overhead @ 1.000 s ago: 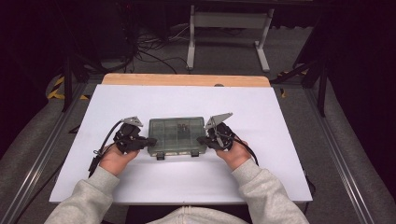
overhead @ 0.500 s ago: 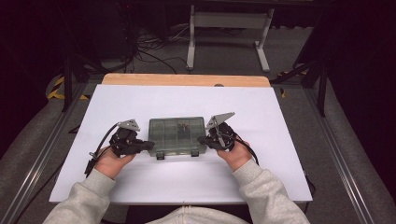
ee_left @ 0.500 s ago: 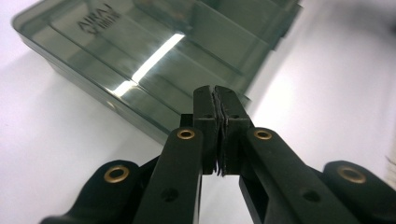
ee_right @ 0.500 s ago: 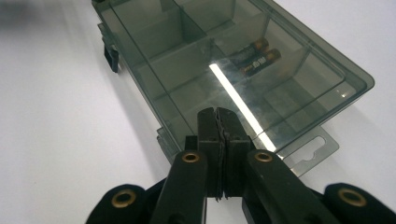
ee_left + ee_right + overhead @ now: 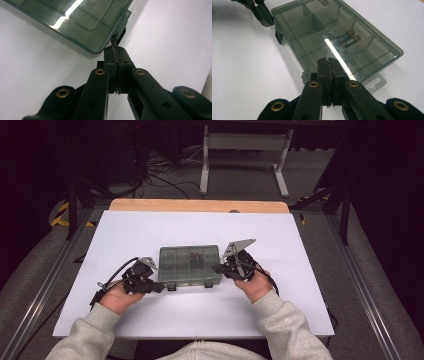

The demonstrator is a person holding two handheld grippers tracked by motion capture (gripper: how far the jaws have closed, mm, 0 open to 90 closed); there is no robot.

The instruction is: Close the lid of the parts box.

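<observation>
Both pairs of fingers are pressed together on nothing, my left gripper (image 5: 159,288) at the near-left latch and my right gripper (image 5: 216,268) at the right end of the smoky compartment box (image 5: 190,265) mid-worktop (image 5: 300,250), lid down, so opening remains.

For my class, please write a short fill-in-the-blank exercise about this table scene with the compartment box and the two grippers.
1. The smoky clear box lies on a ____ table.
2. The jaws of the left gripper and the right gripper are both ____.
3. Inside the box lie two ____.
4. The lid of the box is ____.

Missing words: white; shut; batteries; closed
</observation>
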